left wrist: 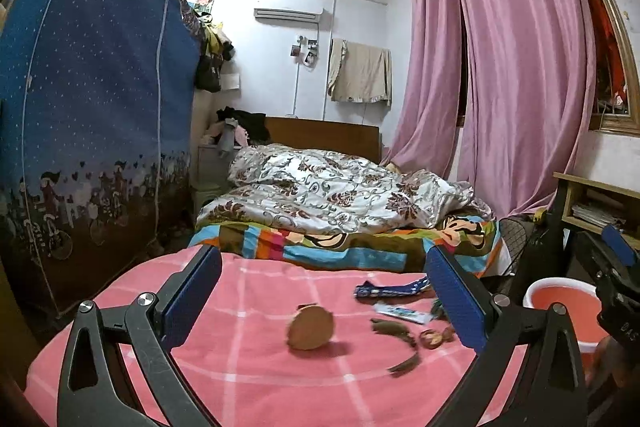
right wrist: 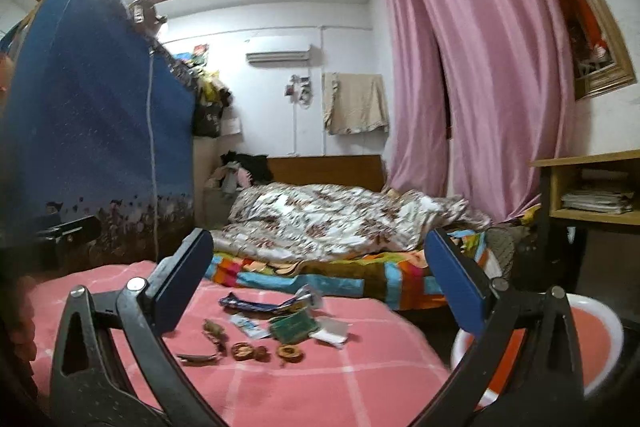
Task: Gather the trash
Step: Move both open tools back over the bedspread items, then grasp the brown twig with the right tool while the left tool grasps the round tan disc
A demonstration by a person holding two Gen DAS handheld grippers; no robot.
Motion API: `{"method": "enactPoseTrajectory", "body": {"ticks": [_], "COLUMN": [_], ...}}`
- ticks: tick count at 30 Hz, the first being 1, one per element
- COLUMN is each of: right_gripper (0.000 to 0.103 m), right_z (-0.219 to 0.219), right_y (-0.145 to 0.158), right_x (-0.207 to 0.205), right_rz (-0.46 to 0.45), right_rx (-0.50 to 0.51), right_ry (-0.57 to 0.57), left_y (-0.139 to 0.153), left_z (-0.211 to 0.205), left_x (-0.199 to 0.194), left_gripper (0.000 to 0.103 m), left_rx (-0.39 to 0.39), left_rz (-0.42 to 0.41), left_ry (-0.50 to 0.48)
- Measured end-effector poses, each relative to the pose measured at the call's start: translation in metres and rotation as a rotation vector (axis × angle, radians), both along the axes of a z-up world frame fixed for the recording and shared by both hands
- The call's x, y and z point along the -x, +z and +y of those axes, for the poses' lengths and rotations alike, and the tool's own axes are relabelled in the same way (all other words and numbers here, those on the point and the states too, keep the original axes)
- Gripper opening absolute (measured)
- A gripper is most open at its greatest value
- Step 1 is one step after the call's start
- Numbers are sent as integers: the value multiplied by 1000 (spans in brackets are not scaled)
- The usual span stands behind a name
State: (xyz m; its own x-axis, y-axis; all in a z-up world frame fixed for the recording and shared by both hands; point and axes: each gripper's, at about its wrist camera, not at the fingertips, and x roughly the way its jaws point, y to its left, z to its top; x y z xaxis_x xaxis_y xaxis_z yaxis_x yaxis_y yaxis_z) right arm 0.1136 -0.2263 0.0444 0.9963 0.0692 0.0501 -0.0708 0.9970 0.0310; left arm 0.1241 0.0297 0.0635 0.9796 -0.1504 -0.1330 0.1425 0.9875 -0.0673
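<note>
Pink cloth [right wrist: 360,379] bears two wrappers, three shells; one bucket [right wrist: 600,327] beside; both jaws gape empty.

I see a pink cloth with a white grid [left wrist: 256,379] covering the tabletop at the bottom of the frame. My tool pads [left wrist: 192,291] are blue on black arms. Lower right sits a bin [left wrist: 560,297], white-rimmed, red inside. Behind lie a white quilt with brown floral print [left wrist: 332,187], a multicoloured patchwork sheet [left wrist: 352,247], pink curtains [left wrist: 512,67], and at left a blue dotted wardrobe [left wrist: 92,87].
</note>
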Motion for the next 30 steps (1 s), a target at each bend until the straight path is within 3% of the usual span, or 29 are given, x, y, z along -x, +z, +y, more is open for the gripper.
{"method": "enactPoseTrajectory", "body": {"ticks": [5, 8, 11, 13, 15, 17, 19, 26, 29, 30], "right_gripper": [89, 84, 69, 54, 53, 51, 41, 38, 33, 23], "right_z": [21, 34, 44, 49, 56, 61, 65, 81, 83, 84], "right_y": [-5, -9, -19, -27, -37, -46, -54, -71, -79, -80], "right_x": [-25, -44, -65, -80, -93, -101, -107, -125, -132, -134], "right_rz": [64, 135, 248, 335, 419, 482, 531, 638, 686, 702], "right_rx": [12, 42, 66, 69, 98, 121, 133, 193, 196, 196], "right_ry": [101, 149, 204, 253, 288, 322, 343, 389, 406, 408], "left_y": [-6, -11, -17, -20, -27, -31, -37, -51, -57, -58], "left_z": [7, 18, 24, 23, 19, 12, 6, -2, -2, -2], "left_x": [-20, -36, -51, -64, -78, -87, -96, -120, -128, -130], "left_gripper": [100, 100, 100, 99, 99, 93, 82, 59, 40, 31], "left_rx": [-69, -35, -4, -14, -27, -37, -46, -22, -7, -3], "left_rz": [6, 73, 151, 211, 285, 333, 380, 494, 543, 555], "left_ry": [5, -20, -25, -31, -57, -86, -114, -196, -212, -216]}}
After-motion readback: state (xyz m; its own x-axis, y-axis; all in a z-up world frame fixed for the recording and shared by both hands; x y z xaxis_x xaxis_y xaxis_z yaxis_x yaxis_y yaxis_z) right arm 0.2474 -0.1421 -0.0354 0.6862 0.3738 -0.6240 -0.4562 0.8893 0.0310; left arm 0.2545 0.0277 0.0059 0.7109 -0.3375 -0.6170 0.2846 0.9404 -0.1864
